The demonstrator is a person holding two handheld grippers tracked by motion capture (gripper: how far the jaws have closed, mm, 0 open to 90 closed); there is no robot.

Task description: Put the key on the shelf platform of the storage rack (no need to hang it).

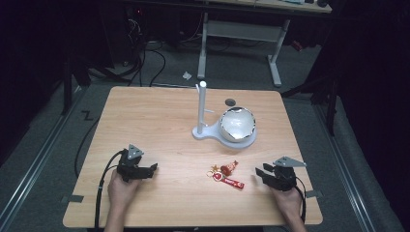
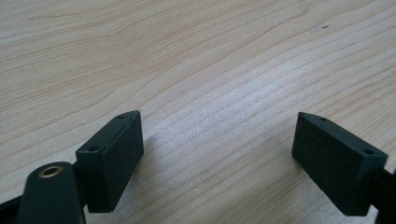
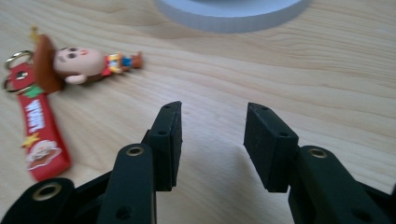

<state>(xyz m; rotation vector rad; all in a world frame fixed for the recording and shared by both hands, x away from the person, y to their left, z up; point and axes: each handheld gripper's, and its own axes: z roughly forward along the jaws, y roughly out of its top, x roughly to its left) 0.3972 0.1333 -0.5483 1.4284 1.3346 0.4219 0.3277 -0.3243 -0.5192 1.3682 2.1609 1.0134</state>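
A keychain lies flat on the wooden table, front of centre: a small doll figure with a brown hat, metal rings and a red strap. My right gripper rests just to its right, pointing left. In the right gripper view its jaws stand partly apart over bare wood with nothing between them, and the keychain lies ahead to the left. My left gripper sits at the front left, pointing right. Its jaws are wide open over bare wood.
Behind the keychain stands a white stand with an upright post and a shiny round bowl on its base. That base's rim lies ahead of the right gripper. Cables trail from both grippers toward the front edge.
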